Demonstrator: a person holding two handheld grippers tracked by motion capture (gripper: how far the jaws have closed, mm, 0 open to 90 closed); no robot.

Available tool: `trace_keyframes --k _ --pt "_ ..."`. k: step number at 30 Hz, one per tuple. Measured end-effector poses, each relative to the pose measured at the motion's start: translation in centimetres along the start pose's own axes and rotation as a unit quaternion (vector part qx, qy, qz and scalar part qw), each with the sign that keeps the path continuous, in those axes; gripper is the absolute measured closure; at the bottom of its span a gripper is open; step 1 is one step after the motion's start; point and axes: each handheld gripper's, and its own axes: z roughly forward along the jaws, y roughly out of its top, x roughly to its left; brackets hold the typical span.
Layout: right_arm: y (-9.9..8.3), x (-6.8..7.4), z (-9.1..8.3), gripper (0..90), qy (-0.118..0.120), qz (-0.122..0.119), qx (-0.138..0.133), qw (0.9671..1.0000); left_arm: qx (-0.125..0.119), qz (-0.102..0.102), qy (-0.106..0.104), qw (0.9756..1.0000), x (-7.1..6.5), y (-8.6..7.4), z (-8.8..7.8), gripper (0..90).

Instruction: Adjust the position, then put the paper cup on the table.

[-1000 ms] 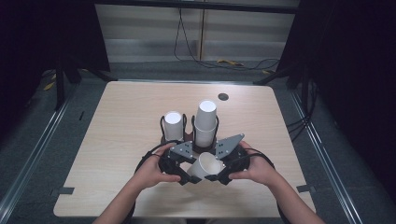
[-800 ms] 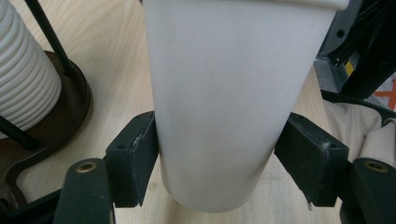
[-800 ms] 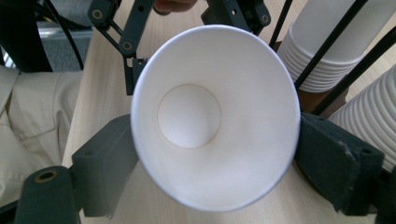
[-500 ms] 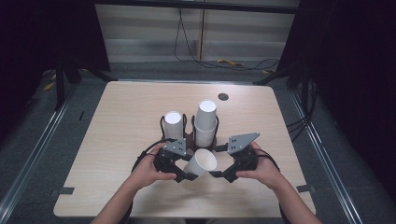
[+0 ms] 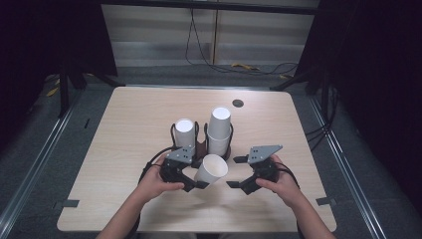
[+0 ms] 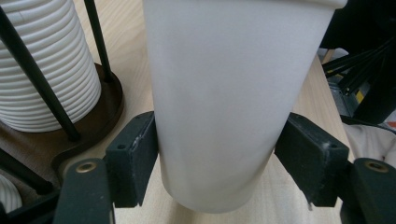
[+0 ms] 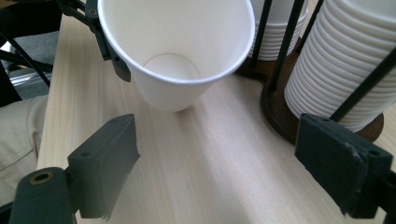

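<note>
A: Since the earlier frames, the right hand-held gripper (image 5: 238,172) has drawn away from the single white paper cup (image 5: 211,170) toward the right side of the tabletop (image 5: 124,114), and its jaws have just been opening, with nothing between them. The cup has stayed with the left hand-held gripper (image 5: 196,178).

B: What is the state of each hand-held gripper?

A: The left hand-held gripper is clamped on the cup: in the left gripper view both black pads (image 6: 133,158) press on the lower wall of the cup (image 6: 224,102). The right hand-held gripper stands with jaws wide apart; in the right gripper view its pads (image 7: 105,161) frame bare pale wood.

B: Where is the cup?

A: It is held just above the near middle of the tabletop, tilted, with its open mouth turned toward the right hand-held gripper; the right gripper view looks into it (image 7: 173,42). Just behind it stands a dark wire cup rack (image 5: 201,147) holding two stacks of white paper cups, a shorter left stack (image 5: 184,132) and a taller right stack (image 5: 219,130). A small dark round disc (image 5: 238,103) lies near the far edge.
</note>
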Motion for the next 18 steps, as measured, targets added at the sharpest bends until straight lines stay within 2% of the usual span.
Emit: trace_keyframes --k 2,3,4,12,18 --pt "-0.3 0.0 -0.2 13.0 -0.005 0.008 -0.009 0.9999 -0.014 0.001 -0.003 0.9999 -0.1 -0.1 0.1 30.9" --pt "-0.5 -0.1 -0.3 13.1 -0.009 0.013 -0.011 0.9998 -0.014 0.000 -0.002 0.9999 -0.1 -0.2 0.2 30.8" --pt "-0.7 -0.1 -0.4 13.0 -0.008 0.015 -0.013 0.9998 -0.017 -0.007 -0.003 0.9998 -0.1 -0.4 0.4 30.8" --pt "-1.4 0.1 -0.4 13.0 -0.011 0.018 -0.011 0.9997 -0.003 -0.010 0.002 0.9999 0.1 -1.1 1.5 30.8" --pt "-1.5 0.1 -0.1 13.1 -0.010 0.016 -0.005 0.9998 -0.001 -0.013 0.003 0.9999 0.1 -1.2 1.6 30.8"
